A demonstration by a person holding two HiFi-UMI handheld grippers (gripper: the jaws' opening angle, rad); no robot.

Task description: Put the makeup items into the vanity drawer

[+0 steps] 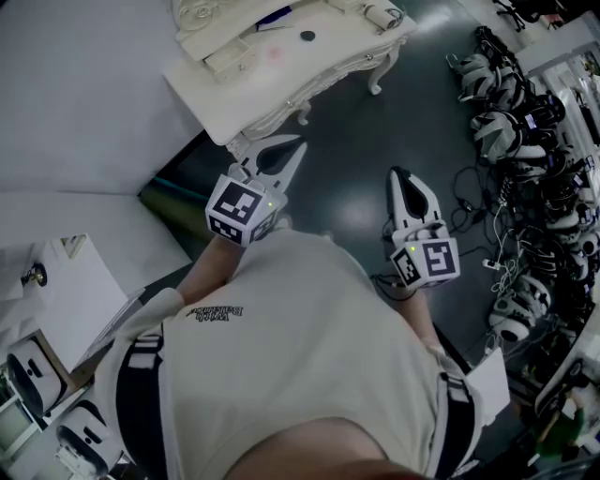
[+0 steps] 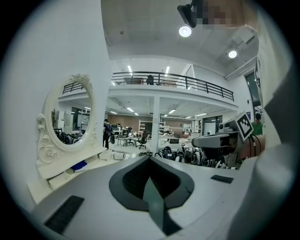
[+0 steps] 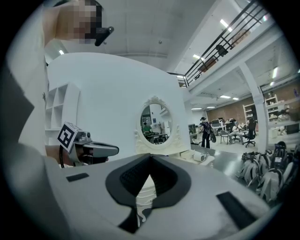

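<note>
Left gripper (image 1: pixel 294 152) (image 2: pixel 150 159): jaws together, nothing between them; held level above the dark floor (image 1: pixel 356 131), tips near the vanity's edge.
Right gripper (image 1: pixel 401 178) (image 3: pixel 150 157): jaws together, empty; beside the left one, well apart from the vanity.
Vanity (image 1: pixel 309 70): white, carved legs, oval mirror (image 2: pixel 70 123).
Makeup items: on the vanity top, among them a blue item (image 1: pixel 274 17) (image 2: pixel 78 165) and a dark round piece (image 1: pixel 307 36).
Headsets and cables (image 1: pixel 525 141): heaped on the floor at right.

Left gripper (image 1: pixel 294 150) and right gripper (image 1: pixel 397 175) point forward, nearly level, jaws together and empty.
</note>
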